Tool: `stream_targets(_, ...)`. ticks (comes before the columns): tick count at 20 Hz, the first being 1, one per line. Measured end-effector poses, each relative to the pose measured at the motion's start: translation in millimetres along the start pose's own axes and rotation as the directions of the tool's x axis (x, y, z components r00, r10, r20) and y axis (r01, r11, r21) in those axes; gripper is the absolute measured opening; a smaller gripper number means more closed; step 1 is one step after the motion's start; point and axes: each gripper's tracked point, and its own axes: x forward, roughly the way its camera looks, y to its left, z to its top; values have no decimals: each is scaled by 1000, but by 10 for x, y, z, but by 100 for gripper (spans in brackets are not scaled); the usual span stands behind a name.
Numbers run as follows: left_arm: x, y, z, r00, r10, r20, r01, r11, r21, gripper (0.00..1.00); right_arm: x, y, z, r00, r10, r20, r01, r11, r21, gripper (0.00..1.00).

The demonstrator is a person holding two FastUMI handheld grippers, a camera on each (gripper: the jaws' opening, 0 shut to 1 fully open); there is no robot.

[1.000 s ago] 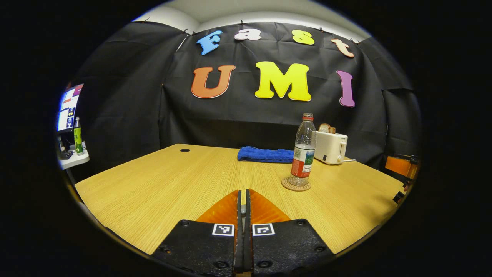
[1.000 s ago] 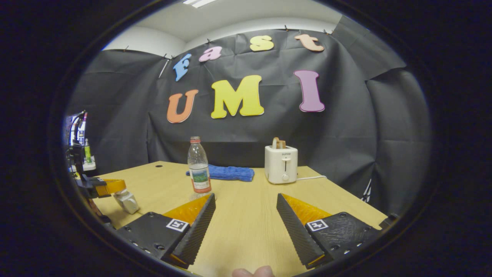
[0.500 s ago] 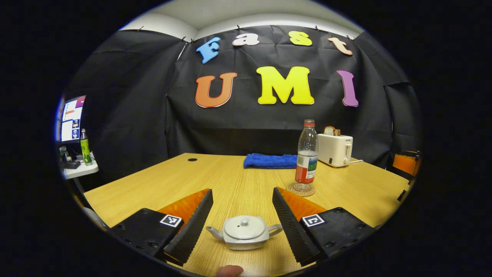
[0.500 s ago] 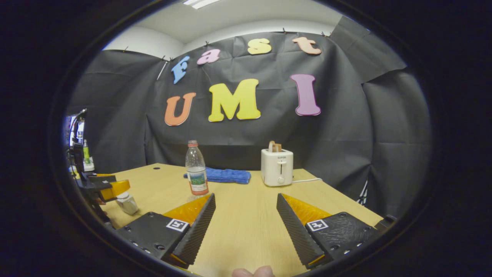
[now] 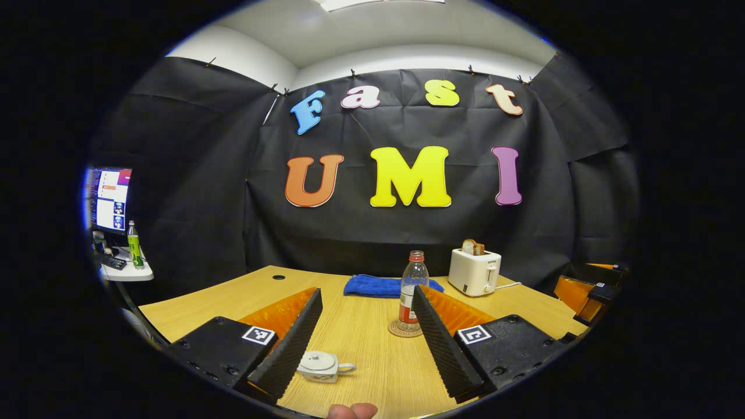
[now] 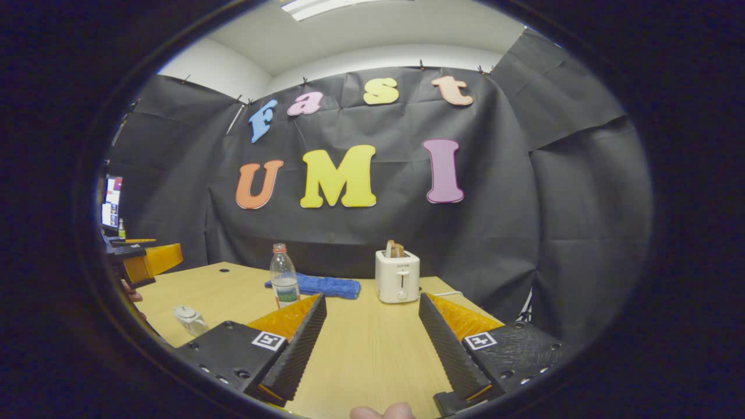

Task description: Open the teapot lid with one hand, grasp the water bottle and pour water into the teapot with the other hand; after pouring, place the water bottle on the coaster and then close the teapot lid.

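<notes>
both grippers hang with fingers spread, holding nothing. the left gripper hovers over the wooden table; a lidded white teapot sits at its seven o'clock, the water bottle upright on its coaster at one o'clock. the right gripper is empty.

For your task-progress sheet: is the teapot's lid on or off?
On. In the left gripper view the lid sits flat on the teapot, knob up.

Each tool, the left tool and the right tool, has two long wedge fingers with ridged inner faces like tiny teeth. Black bumpy plates with small screws carry a little square black-and-white marker on each side.
</notes>
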Motion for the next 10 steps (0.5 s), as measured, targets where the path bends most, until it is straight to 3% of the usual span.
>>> stream_targets(5, -144, -169, 74, 1000, -12, 12, 11, 999, 30, 98, -201, 102, -98, 1000, -8, -24, 9, 1000, 6, 93)
stream_targets(10, -182, -276, 79, 998, -53, 19, 52, 997, 50, 98, -220, 106, 133, 999, -32, 0, 32, 998, -45, 95)
